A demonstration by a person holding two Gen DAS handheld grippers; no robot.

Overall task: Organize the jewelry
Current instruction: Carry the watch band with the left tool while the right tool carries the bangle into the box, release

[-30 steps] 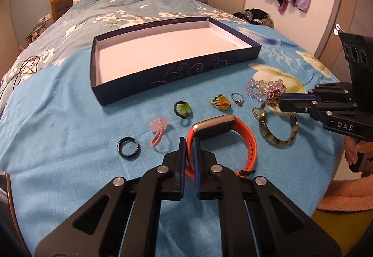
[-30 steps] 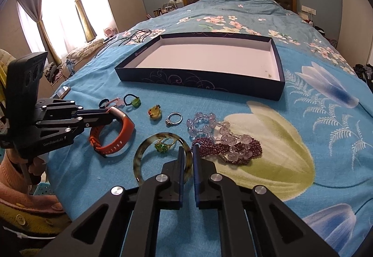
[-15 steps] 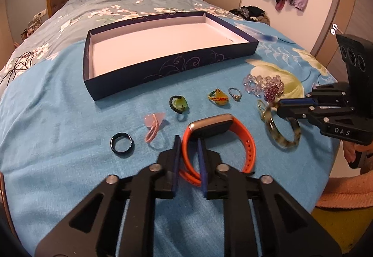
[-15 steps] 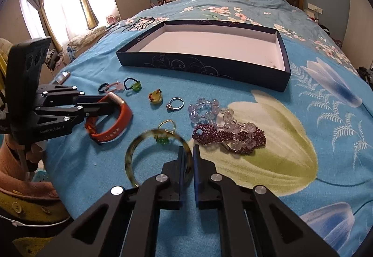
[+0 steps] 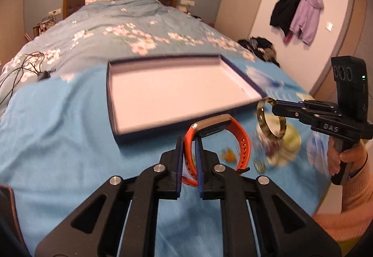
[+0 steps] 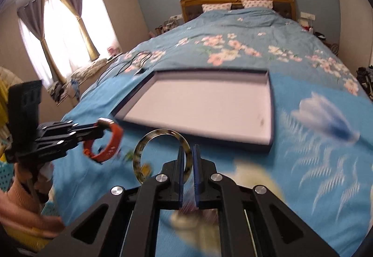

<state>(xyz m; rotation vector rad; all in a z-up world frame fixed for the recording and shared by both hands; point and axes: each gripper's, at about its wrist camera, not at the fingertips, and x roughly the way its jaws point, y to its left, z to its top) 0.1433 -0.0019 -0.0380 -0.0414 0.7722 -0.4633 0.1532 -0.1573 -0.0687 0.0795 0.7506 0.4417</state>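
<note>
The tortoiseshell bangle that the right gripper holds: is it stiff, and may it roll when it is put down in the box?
The tortoiseshell bangle keeps its full round shape though the right gripper pinches only one side, so it is probably rigid. Its glossy surface may slip. Released on edge in the box, it could roll; flat seems safer.

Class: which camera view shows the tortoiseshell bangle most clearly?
The right wrist view: the tortoiseshell bangle sits large and nearly face-on, clamped in the right tongs. The left wrist view shows it smaller, at an angle, at the frame's right side.
</note>
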